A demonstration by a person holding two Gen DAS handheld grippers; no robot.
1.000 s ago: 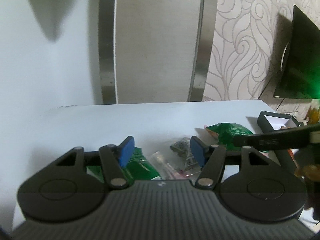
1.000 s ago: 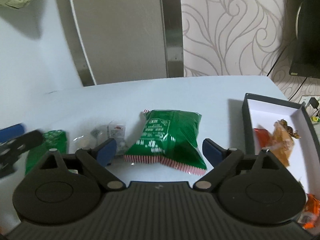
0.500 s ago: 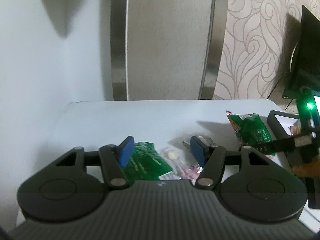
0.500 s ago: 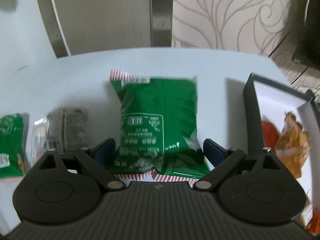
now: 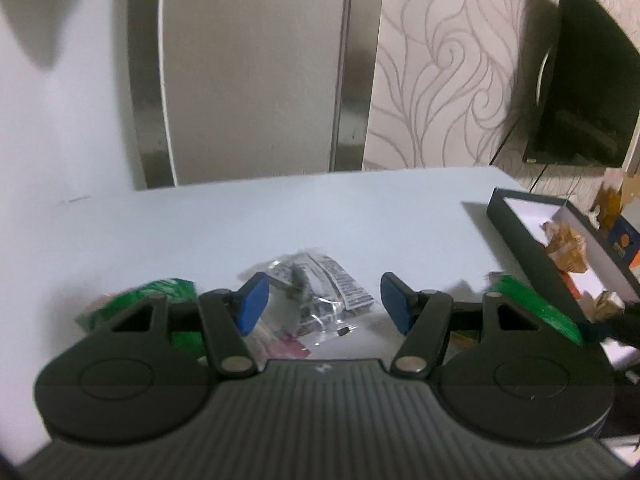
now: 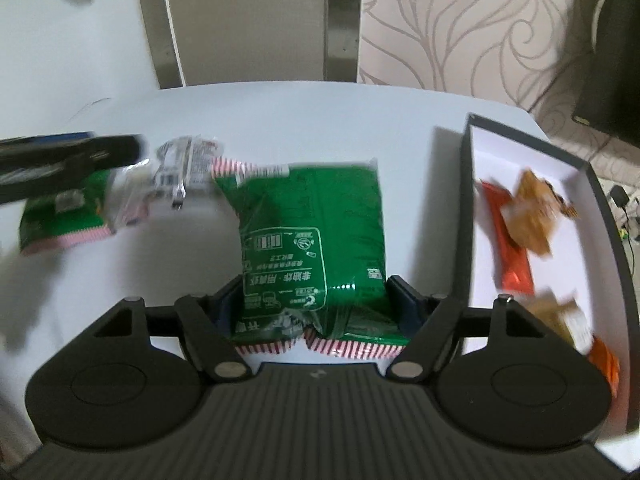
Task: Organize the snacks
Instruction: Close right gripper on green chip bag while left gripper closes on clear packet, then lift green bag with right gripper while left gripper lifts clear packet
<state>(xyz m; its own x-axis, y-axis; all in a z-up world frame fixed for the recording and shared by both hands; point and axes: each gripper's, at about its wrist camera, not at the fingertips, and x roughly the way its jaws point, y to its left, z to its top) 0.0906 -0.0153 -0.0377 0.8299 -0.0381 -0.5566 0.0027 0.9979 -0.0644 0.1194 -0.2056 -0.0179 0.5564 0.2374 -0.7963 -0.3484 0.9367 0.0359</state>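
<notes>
green packet (image 6: 316, 240) between right jaws, barely visible from left

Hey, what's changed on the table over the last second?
The right gripper came down over the big green bag, its jaws closing onto the near end. The left gripper dropped toward the clear packet, still half open and empty. Snacks, box and table stayed put.

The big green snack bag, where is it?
In the right wrist view, the big green snack bag lies on the table, left of the box, its near end between the right gripper's jaws.
</notes>
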